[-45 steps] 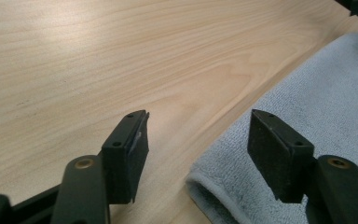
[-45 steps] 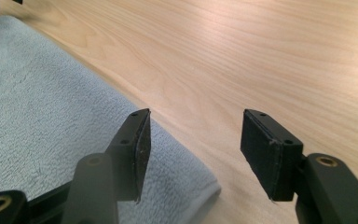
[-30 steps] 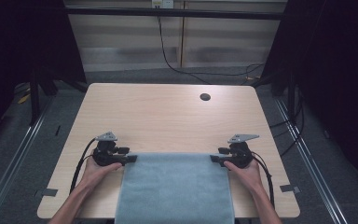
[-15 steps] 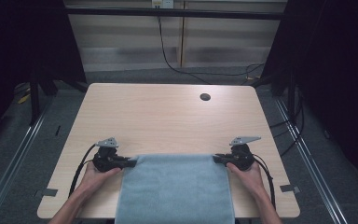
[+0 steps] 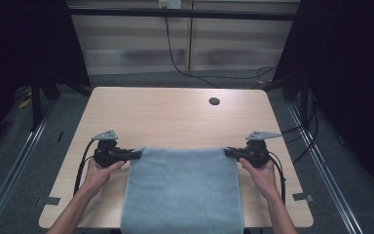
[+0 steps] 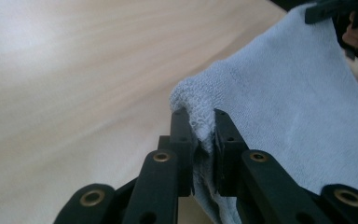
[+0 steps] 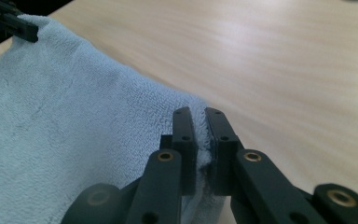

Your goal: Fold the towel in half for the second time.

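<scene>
Both pairs of jaws are pinched tight on the towel (image 5: 182,190), with only a thin bit of cloth between them. The left gripper (image 5: 135,155) bites the far left corner. The right gripper (image 5: 228,152) bites the far right corner. In the left gripper view the fluffy blue corner bulges up between the black jaws, and the same shows in the right gripper view.

The towel lies spread on the near middle of the table (image 5: 175,117). Its near end hangs over the near edge, between the person's arms.

A second ago the grippers and the far edge of the towel were a bit farther out on the table. Now they sit closer to the person. So the towel is being pulled back toward the near side, and more of it hangs off. My guess is the person is dragging it flat or getting set to lift and fold it.

No words, labels or brand marks can be read anywhere. A small dark hole (image 5: 214,101) sits far off on the table.
</scene>
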`<move>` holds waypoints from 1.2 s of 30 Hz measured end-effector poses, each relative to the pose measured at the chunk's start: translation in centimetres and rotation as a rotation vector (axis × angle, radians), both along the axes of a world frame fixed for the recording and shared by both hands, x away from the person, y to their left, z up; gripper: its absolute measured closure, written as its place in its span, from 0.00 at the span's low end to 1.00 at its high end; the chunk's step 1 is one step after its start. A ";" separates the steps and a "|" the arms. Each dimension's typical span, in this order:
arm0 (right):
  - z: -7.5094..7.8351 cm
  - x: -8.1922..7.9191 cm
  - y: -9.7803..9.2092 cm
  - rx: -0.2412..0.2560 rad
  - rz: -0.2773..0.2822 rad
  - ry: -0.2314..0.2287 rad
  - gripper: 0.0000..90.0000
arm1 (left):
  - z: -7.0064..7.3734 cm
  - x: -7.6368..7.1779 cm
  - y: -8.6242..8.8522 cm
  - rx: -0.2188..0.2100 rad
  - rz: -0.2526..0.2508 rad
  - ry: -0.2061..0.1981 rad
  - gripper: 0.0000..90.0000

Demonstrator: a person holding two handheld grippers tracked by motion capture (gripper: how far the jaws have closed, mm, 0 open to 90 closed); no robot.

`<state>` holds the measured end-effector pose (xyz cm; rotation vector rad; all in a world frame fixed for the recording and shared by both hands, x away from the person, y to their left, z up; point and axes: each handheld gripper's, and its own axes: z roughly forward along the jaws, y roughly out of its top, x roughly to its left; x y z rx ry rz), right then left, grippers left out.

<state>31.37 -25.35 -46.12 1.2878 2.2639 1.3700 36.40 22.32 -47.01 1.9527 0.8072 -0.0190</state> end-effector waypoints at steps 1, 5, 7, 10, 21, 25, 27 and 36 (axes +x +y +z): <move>0.4 0.3 0.0 0.005 0.002 -0.007 0.93 | 0.4 0.2 0.0 -0.002 0.005 -0.010 0.90; 2.2 1.2 -0.2 0.030 0.000 -0.037 0.94 | 1.9 0.8 0.3 -0.037 0.025 -0.042 0.90; 2.9 1.6 -0.3 0.032 -0.003 -0.046 0.94 | 2.6 1.1 0.4 -0.042 0.036 -0.049 0.90; 4.0 2.4 -0.4 0.036 -0.005 -0.062 0.94 | 4.0 1.8 0.1 -0.036 0.050 -0.073 0.91; 10.0 6.6 -0.7 0.033 -0.067 -0.158 0.94 | 9.9 5.7 -1.1 -0.077 0.124 -0.182 0.91; 10.3 6.3 -0.4 0.051 -0.051 -0.177 0.94 | 9.3 4.8 -1.1 -0.068 0.109 -0.207 0.90; 9.7 5.4 0.0 0.031 -0.023 -0.180 0.94 | 8.4 3.7 -0.7 -0.068 0.100 -0.218 0.90; 5.9 -1.8 0.2 -0.012 0.101 -0.150 0.93 | 4.3 -3.0 1.5 -0.050 0.028 -0.154 0.89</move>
